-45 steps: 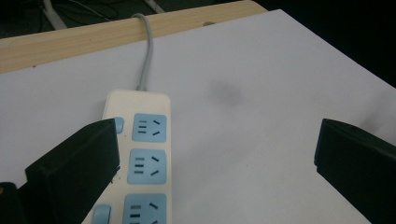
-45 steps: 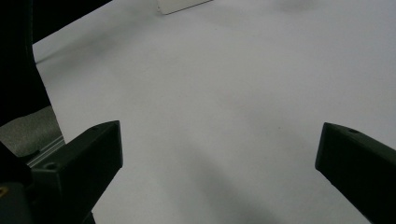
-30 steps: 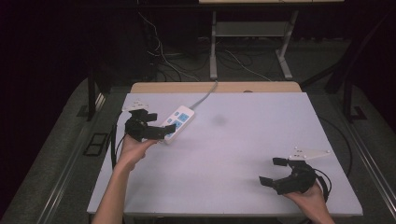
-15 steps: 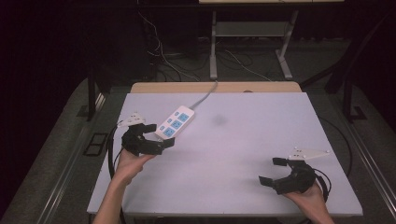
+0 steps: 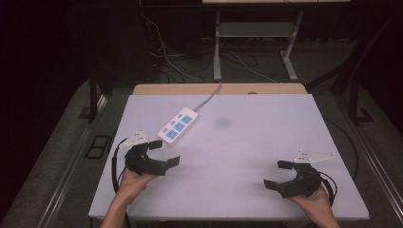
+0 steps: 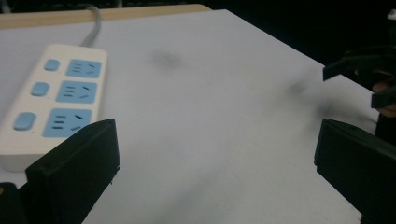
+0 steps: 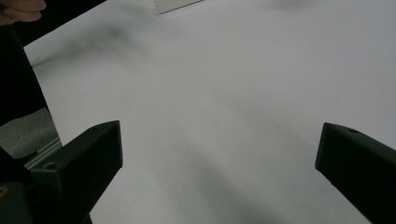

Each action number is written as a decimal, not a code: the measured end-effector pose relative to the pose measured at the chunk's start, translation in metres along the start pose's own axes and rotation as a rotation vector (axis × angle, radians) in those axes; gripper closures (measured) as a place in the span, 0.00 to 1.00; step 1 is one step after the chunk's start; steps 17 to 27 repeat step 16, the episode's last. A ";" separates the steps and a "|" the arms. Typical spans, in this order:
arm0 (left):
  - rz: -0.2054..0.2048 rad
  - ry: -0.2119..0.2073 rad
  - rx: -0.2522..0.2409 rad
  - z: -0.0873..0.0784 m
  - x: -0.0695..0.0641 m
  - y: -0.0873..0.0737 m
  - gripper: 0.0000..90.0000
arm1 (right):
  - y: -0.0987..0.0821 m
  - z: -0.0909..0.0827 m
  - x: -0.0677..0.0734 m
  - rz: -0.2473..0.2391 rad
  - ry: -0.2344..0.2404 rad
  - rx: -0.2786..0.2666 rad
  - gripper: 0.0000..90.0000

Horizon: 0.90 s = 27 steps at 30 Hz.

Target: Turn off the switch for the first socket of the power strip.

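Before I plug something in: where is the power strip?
In the high view the power strip lies left of centre on the table, just beyond the open left claw.

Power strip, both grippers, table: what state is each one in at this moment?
Power strip: flat on the table, sockets up, nothing plugged in, cord running off the far edge, free of both grippers.
Left gripper: open, holds nothing, just short of the strip's near end.
Right gripper: open, holds nothing, near the table's front right corner.
Table: white top, with a faint dark smudge toward the far middle.
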<state>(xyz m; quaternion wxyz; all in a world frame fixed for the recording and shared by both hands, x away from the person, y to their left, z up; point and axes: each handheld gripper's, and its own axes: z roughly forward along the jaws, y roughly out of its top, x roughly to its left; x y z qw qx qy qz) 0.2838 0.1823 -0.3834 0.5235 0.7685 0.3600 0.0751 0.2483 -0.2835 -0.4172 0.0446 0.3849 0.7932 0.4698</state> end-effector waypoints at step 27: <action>0.005 -0.046 0.040 0.005 -0.014 -0.034 0.00 | -0.002 0.002 -0.001 0.001 0.001 0.000 0.01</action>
